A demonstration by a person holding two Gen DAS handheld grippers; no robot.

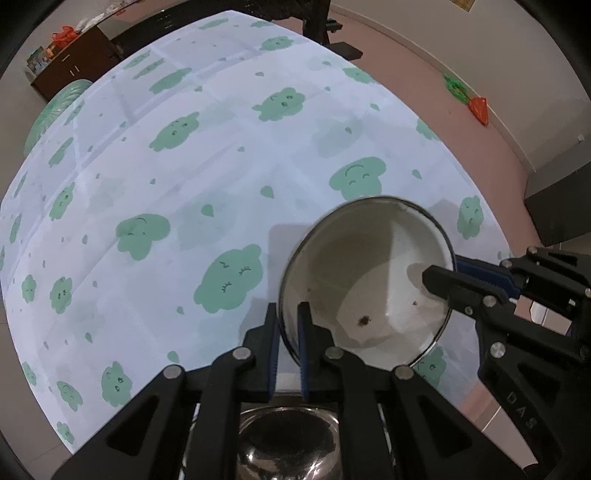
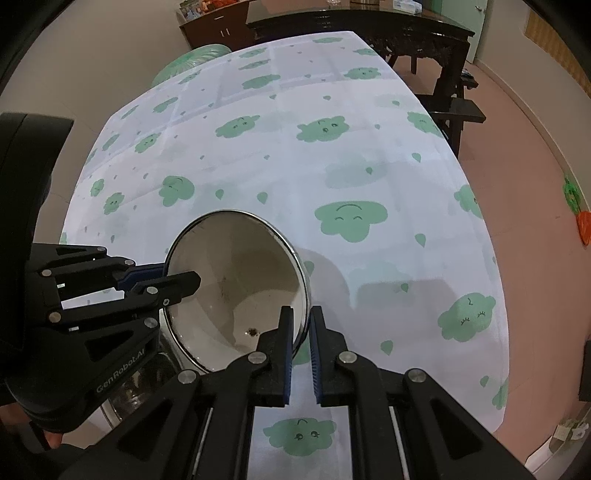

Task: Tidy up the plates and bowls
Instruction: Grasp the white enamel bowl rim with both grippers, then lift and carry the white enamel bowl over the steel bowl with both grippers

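A white enamel bowl (image 1: 369, 273) with a dark metal rim and a few brown specks inside is held tilted above the tablecloth by both grippers. My left gripper (image 1: 288, 317) is shut on the bowl's near rim, one finger inside and one outside. On the opposite rim, my right gripper (image 1: 443, 271) is shut the same way. In the right wrist view the bowl (image 2: 236, 280) sits left of centre, with the right gripper (image 2: 301, 321) pinching its right rim and the left gripper (image 2: 181, 275) its left rim. A shiny steel bowl (image 1: 288, 439) lies below, partly hidden by the fingers.
The table (image 2: 332, 155) carries a white cloth with green cloud faces. Dark wooden furniture (image 2: 369, 29) stands beyond its far end, and a green round object (image 2: 192, 59) sits at the far left corner. Pink floor (image 2: 524, 147) runs along the right side.
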